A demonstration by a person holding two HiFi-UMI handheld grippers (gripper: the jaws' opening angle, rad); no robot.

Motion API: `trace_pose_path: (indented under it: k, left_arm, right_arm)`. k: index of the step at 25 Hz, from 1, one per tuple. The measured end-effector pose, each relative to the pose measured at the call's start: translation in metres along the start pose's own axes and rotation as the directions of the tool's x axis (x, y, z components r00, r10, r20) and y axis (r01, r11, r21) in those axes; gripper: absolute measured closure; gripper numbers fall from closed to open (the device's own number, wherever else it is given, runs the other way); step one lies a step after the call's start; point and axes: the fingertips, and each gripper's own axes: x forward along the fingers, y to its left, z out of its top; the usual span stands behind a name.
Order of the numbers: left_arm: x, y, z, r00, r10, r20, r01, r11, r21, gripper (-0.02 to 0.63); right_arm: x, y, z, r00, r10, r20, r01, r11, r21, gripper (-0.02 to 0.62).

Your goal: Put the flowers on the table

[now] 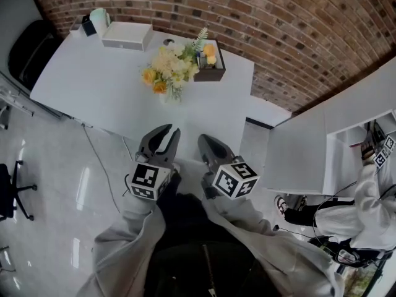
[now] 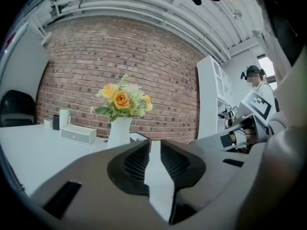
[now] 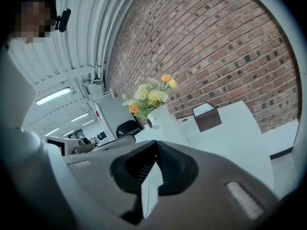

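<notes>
The bouquet of yellow, orange and cream flowers (image 1: 167,67) stands in its white ceramic vase (image 2: 119,131) on the white table (image 1: 93,98), in the table's far half, so the task looks done.

Both tools hang off the table's near edge, well apart from the vase. The left gripper (image 1: 170,130) has its jaws narrowly parted with nothing between them. The right gripper (image 1: 204,140) is pinched together at the tips and empty.

The risk now is a careless reach. The bouquet spreads far wider than the vase, so it is likely top-heavy, and a brush against the blooms could tip it.

The dark brown open box (image 1: 210,72) at the far edge sits just beside the flowers and crowds that side. A flat white box (image 1: 127,36) and a pale green cup (image 1: 99,18) lie near the far left corner, clear of the vase. A thin cable (image 1: 102,172) trails across the floor below the near edge and could catch a foot.
</notes>
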Motion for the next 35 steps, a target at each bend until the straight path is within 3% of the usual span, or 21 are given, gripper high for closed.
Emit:
trace_pose_path:
  k: [4, 10, 20, 35]
  left_arm:
    - [-0.019, -0.022, -0.007, 1.000, 0.008, -0.011, -0.009, 1.000, -0.010, 0.603]
    - [-0.049, -0.054, -0.011, 1.000, 0.008, -0.025, -0.010, 0.997, -0.074, 0.603]
    - [-0.082, -0.101, -0.035, 0.995, -0.059, -0.076, 0.051, 0.993, -0.102, 0.603]
    - [-0.099, -0.115, -0.050, 0.992, -0.080, -0.094, 0.073, 0.994, -0.076, 0.603]
  right_arm:
    - [-0.021, 0.010, -0.014, 1.000, 0.012, 0.007, -0.012, 1.000, 0.003, 0.596]
    - [-0.049, 0.026, -0.029, 1.000, 0.020, 0.017, -0.019, 0.999, -0.040, 0.596]
    - [-0.082, 0.038, -0.050, 1.000, 0.003, 0.013, -0.002, 0.998, -0.066, 0.597]
    - [-0.093, 0.054, -0.065, 0.999, 0.034, -0.001, -0.034, 0.995, -0.091, 0.597]
